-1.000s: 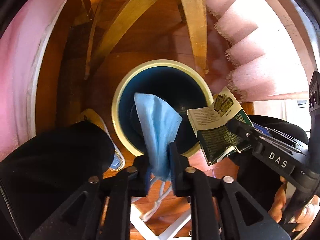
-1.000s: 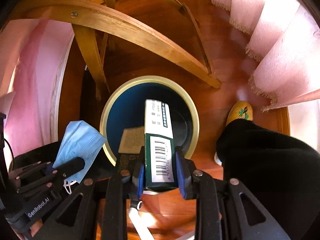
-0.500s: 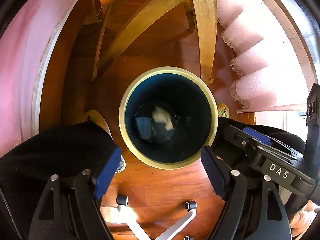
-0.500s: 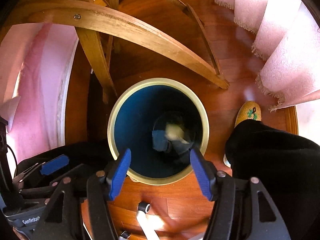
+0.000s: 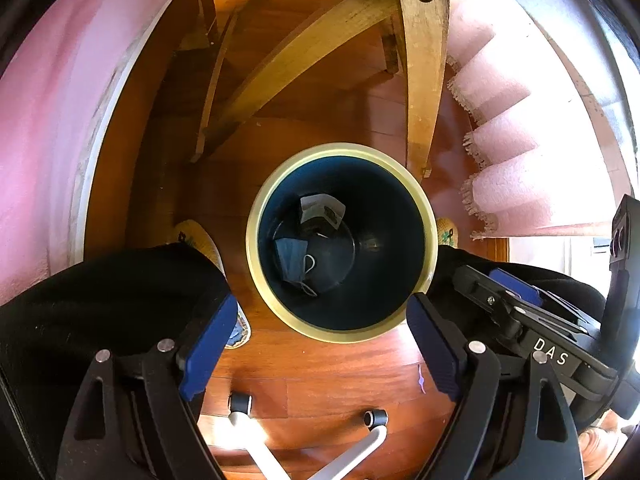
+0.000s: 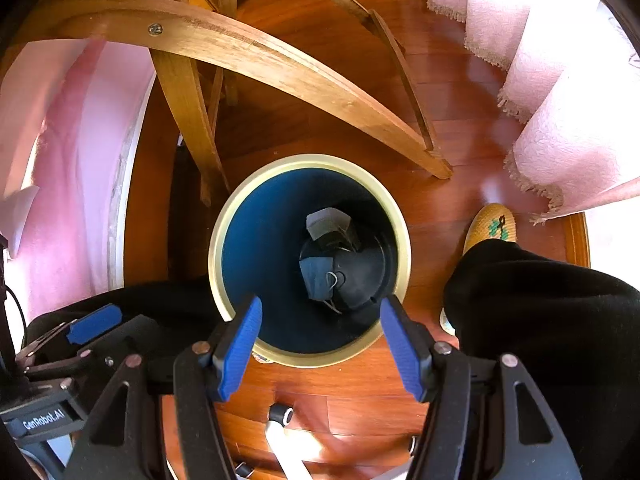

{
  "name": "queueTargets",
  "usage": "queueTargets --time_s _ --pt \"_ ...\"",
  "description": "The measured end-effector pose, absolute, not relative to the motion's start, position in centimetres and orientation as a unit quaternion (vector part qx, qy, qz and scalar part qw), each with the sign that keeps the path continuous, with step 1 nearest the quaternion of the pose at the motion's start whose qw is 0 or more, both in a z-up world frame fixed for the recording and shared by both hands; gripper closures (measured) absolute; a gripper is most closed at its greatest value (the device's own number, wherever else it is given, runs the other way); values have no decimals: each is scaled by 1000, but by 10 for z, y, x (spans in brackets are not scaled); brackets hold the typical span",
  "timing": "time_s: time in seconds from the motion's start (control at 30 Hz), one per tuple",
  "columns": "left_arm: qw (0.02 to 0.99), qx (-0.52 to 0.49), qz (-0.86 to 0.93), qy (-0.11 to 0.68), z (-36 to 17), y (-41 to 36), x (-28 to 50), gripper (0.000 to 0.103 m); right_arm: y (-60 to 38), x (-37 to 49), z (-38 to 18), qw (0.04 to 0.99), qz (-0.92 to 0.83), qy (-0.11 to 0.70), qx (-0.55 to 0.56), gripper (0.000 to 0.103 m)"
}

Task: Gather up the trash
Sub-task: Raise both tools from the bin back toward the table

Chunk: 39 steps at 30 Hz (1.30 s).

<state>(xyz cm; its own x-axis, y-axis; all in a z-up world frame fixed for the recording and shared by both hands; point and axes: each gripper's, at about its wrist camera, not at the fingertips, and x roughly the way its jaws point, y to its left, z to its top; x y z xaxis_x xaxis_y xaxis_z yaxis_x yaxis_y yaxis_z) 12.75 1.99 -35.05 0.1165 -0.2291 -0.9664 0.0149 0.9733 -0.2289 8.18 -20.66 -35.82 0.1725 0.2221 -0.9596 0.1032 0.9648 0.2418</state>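
The trash bin [image 5: 341,240] is a round bin, dark blue inside with a pale yellow rim, and it stands upright on the wooden floor [image 5: 332,372] with its mouth open toward both cameras. Two pieces of trash lie at its bottom. The blue face mask [image 5: 292,258] lies folded and flat, with its long axis running from the far side of the bin toward the near side in both views; its white ear loop [image 5: 309,266] sticks out on the side toward the bin's centre. The small carton [image 5: 320,210] lies beyond the mask, against the far wall of the bin, tilted, with a pale face turned up; its print is too dark to read. The mask and the carton are near each other, but I cannot tell whether they touch.

The left gripper [image 5: 320,344] hangs above the near rim of the bin, its jaws spread wide, wider than half of the bin's mouth, and nothing is between the blue pads [image 5: 208,348]. The right gripper [image 6: 322,346] hangs also above the near rim, jaws wide apart and holding nothing.

Beyond the bin stand the curved wooden legs of a chair [image 6: 256,56]. On the right of the bin hangs a pink fringed cloth [image 6: 560,100]. A yellow slipper [image 6: 494,226] is on the floor just right of the bin. White bars with black casters [image 5: 240,404] lie on the floor nearer than the bin.
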Motion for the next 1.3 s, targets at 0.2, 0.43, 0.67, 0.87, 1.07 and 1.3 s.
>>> queueTargets --time_s 0.2,0.43,0.67,0.87,1.07,1.3 --pt "746 -81 -80 656 -347 22 121 18 -207 73 -350 766 42 632 110 41" --pt "758 -76 -69 644 -333 26 107 18 -211 60 -336 780 43 617 97 41" --pt "768 -72 -67 633 -309 34 84 18 -204 37 -315 789 57 605 91 41" --pt "805 -39 -58 589 -271 39 68 18 -200 16 -271 832 76 546 63 41" --pt "854 -5 -65 517 -212 31 60 18 -194 -7 -224 878 90 471 6 41" --pt "895 -5 -86 439 -144 26 50 18 -197 -20 -143 920 118 372 -21 41"
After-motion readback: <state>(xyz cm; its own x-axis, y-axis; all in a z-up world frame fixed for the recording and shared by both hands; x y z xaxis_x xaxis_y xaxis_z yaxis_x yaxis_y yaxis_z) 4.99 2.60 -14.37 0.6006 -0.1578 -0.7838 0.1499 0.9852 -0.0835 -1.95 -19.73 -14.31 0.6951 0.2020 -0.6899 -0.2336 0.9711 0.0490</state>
